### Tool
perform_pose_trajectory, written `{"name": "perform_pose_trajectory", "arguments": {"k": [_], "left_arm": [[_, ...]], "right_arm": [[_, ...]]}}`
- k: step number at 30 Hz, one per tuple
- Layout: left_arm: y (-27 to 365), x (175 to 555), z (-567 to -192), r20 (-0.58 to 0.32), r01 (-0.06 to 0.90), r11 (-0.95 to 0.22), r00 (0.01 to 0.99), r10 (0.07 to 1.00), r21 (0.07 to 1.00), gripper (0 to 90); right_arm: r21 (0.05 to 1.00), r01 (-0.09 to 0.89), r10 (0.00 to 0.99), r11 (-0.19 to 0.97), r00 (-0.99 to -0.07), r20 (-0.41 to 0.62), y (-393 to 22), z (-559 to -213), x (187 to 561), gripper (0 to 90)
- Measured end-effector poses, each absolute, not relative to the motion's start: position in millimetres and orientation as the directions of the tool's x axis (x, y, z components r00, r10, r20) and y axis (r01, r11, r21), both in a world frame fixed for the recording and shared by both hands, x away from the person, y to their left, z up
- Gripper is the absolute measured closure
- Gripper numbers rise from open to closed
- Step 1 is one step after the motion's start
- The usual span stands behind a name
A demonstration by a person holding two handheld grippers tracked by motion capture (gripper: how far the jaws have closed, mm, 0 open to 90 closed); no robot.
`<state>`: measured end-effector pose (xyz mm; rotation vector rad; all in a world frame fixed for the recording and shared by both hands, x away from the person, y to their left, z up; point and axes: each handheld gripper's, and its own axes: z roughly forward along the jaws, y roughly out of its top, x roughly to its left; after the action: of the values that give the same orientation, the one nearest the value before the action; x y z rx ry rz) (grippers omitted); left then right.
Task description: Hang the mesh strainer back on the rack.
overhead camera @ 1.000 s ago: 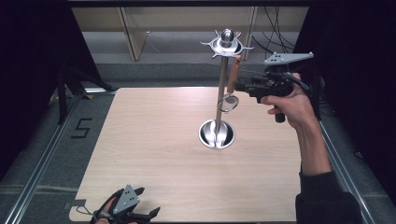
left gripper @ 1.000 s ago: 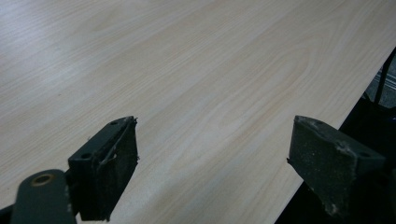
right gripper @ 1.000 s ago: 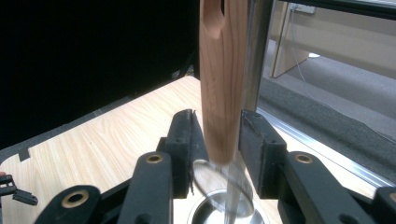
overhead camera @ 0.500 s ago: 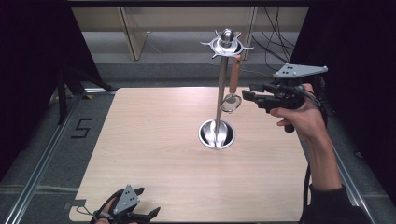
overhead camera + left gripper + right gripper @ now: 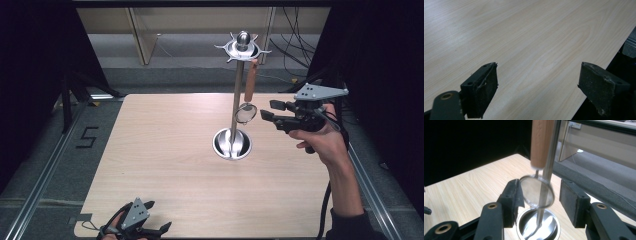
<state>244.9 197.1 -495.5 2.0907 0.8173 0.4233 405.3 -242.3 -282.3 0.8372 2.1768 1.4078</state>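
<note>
A metal stand (image 5: 237, 95) rises from a round steel base (image 5: 231, 144) on the wooden table (image 5: 165, 150). From its top rack (image 5: 242, 48) hangs a small strainer with a wooden handle (image 5: 249, 84) and a round mesh ring (image 5: 246, 113). My right gripper (image 5: 267, 110) is open, just right of the ring and apart from it. In the right gripper view the ring (image 5: 537, 191) swings slightly blurred ahead of the open gripper (image 5: 540, 186), beside the pole (image 5: 550, 157). My left gripper (image 5: 150, 231) rests open at the table's near edge, and in its own view the gripper (image 5: 537, 90) holds nothing.
The stand's base (image 5: 539, 225) shows below the ring. A dark rail (image 5: 45, 170) runs along the table's left side, with a "5" mark (image 5: 86, 136) on the floor. Pale panels (image 5: 150, 35) stand behind the table. The table edge (image 5: 599, 65) drops off by the left gripper.
My right gripper has drawn back to the right, away from the strainer, which now hangs free from the rack. The left gripper has not moved.
</note>
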Motion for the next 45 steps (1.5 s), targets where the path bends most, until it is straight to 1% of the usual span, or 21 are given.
{"name": "perform_pose_trajectory", "arguments": {"k": [1, 6, 7, 8, 12, 13, 16, 18, 24, 25, 26, 28, 29, 30, 33, 34, 36, 38, 41, 43, 45], "left_arm": [[196, 244, -496, -0.005, 0.408, -0.421, 0.724, 0.690, 0.810, 15.0], [198, 246, -495, 0.028, 0.393, -0.459, 0.735, 0.677, 0.797, 15.0], [198, 246, -495, 0.029, 0.392, -0.460, 0.736, 0.677, 0.797, 15.0], [198, 246, -495, 0.025, 0.394, -0.457, 0.735, 0.678, 0.797, 15.0], [198, 246, -495, 0.026, 0.394, -0.458, 0.735, 0.678, 0.797, 15.0], [197, 245, -495, 0.011, 0.402, -0.444, 0.731, 0.682, 0.801, 15.0], [198, 246, -495, 0.028, 0.392, -0.460, 0.736, 0.677, 0.797, 15.0], [198, 246, -495, 0.025, 0.395, -0.457, 0.735, 0.678, 0.797, 15.0], [198, 246, -495, 0.026, 0.394, -0.458, 0.735, 0.678, 0.797, 15.0], [198, 246, -495, 0.027, 0.393, -0.460, 0.736, 0.677, 0.796, 15.0], [198, 246, -495, 0.026, 0.394, -0.459, 0.735, 0.677, 0.796, 15.0], [198, 246, -495, 0.025, 0.395, -0.457, 0.735, 0.678, 0.797, 15.0], [198, 246, -495, 0.026, 0.394, -0.458, 0.735, 0.678, 0.797, 15.0], [198, 246, -495, 0.026, 0.394, -0.458, 0.735, 0.678, 0.797, 15.0], [198, 246, -495, 0.027, 0.391, -0.455, 0.734, 0.678, 0.801, 15.0], [197, 245, -496, 0.009, 0.402, -0.439, 0.729, 0.684, 0.804, 15.0], [196, 244, -496, -0.004, 0.408, -0.424, 0.725, 0.689, 0.809, 15.0], [196, 244, -496, -0.004, 0.407, -0.424, 0.725, 0.689, 0.809, 15.0], [195, 243, -496, -0.026, 0.427, -0.407, 0.715, 0.699, 0.808, 15.0], [195, 243, -496, -0.018, 0.424, -0.416, 0.718, 0.696, 0.804, 15.0], [195, 243, -497, -0.024, 0.425, -0.404, 0.712, 0.701, 0.810, 15.0]], "right_arm": [[0.917, 0.255, 0.678, 0.306, -0.734, -0.022, -242, -285, 405, 50.8], [0.919, 0.244, 0.670, 0.310, -0.742, -0.029, -244, -294, 402, 50.6], [0.914, 0.262, 0.674, 0.308, -0.738, -0.016, -245, -296, 400, 50.6], [0.919, 0.251, 0.677, 0.304, -0.736, -0.023, -245, -298, 400, 50.6], [0.917, 0.260, 0.673, 0.303, -0.739, -0.013, -248, -303, 397, 50.1], [0.919, 0.255, 0.668, 0.301, -0.744, -0.012, -247, -305, 398, 50.0], [0.919, 0.257, 0.672, 0.298, -0.741, -0.010, -248, -309, 395, 49.6], [0.914, 0.275, 0.669, 0.299, -0.743, 0.004, -248, -311, 394, 49.4], [0.913, 0.279, 0.662, 0.298, -0.749, 0.013, -247, -317, 393, 49.2], [0.921, 0.277, 0.679, 0.274, -0.734, 0.019, -245, -319, 392, 49.0], [0.915, 0.281, 0.657, 0.289, -0.754, 0.024, -246, -319, 392, 48.6], [0.920, 0.281, 0.675, 0.275, -0.737, 0.023, -245, -321, 390, 48.2], [0.918, 0.268, 0.662, 0.292, -0.749, 0.008, -247, -321, 392, 47.8], [0.917, 0.278, 0.662, 0.284, -0.749, 0.022, -246, -323, 390, 47.4], [0.913, 0.282, 0.655, 0.296, -0.755, 0.021, -246, -323, 391, 46.8], [0.917, 0.254, 0.653, 0.306, -0.757, -0.008, -247, -324, 392, 46.4], [0.921, 0.271, 0.666, 0.280, -0.746, 0.017, -244, -325, 390, 46.0], [0.910, 0.291, 0.661, 0.294, -0.750, 0.027, -245, -325, 388, 45.7], [0.918, 0.272, 0.666, 0.287, -0.746, 0.013, -244, -328, 389, 45.2], [0.903, 0.308, 0.660, 0.298, -0.750, 0.037, -245, -328, 387, 44.9], [0.910, 0.289, 0.662, 0.298, -0.750, 0.021, -245, -329, 389, 44.7]]}}
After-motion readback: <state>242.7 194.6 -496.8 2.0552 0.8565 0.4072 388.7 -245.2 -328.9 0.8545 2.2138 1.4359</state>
